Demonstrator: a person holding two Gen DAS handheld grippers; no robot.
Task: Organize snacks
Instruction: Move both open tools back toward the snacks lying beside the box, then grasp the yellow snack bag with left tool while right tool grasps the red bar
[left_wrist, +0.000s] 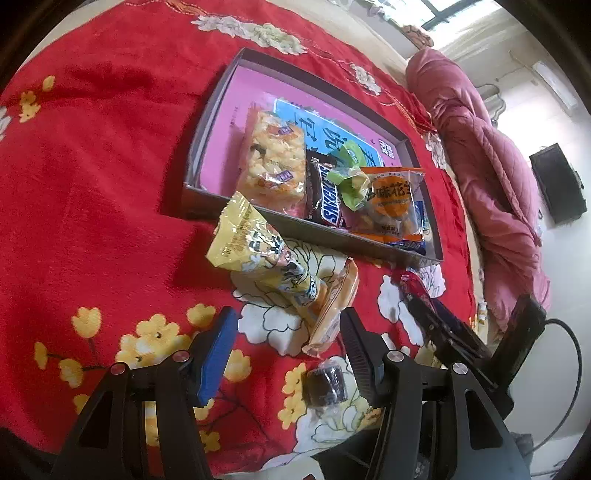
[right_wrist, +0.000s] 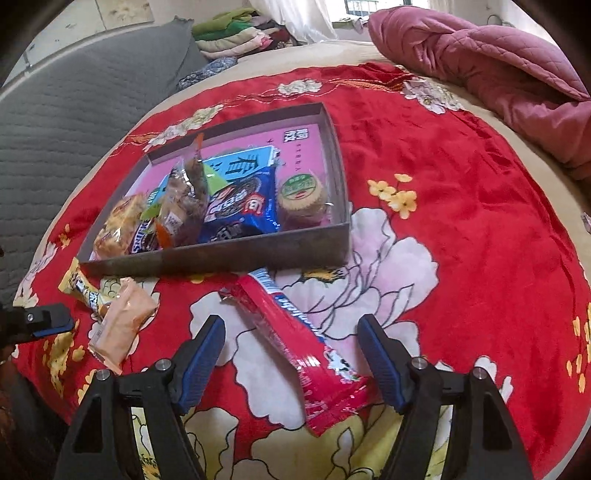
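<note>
Left wrist view: left gripper (left_wrist: 286, 345) spread wide, holding nothing, above a peach packet (left_wrist: 332, 306) and yellow packet (left_wrist: 258, 254).
Right wrist view: right gripper (right_wrist: 291, 354) spread, straddling a red wrapper (right_wrist: 295, 339).
Tray (right_wrist: 221, 254): far side, holding Snickers bar (left_wrist: 328, 199), blue cookie pack (right_wrist: 240, 210).
Surface: red floral blanket (right_wrist: 461, 184).

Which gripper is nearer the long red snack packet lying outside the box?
Right. The right gripper has its open jaws on either side of the red packet. The left gripper, also open, sits off to the packet's left, over the orange packet.
</note>
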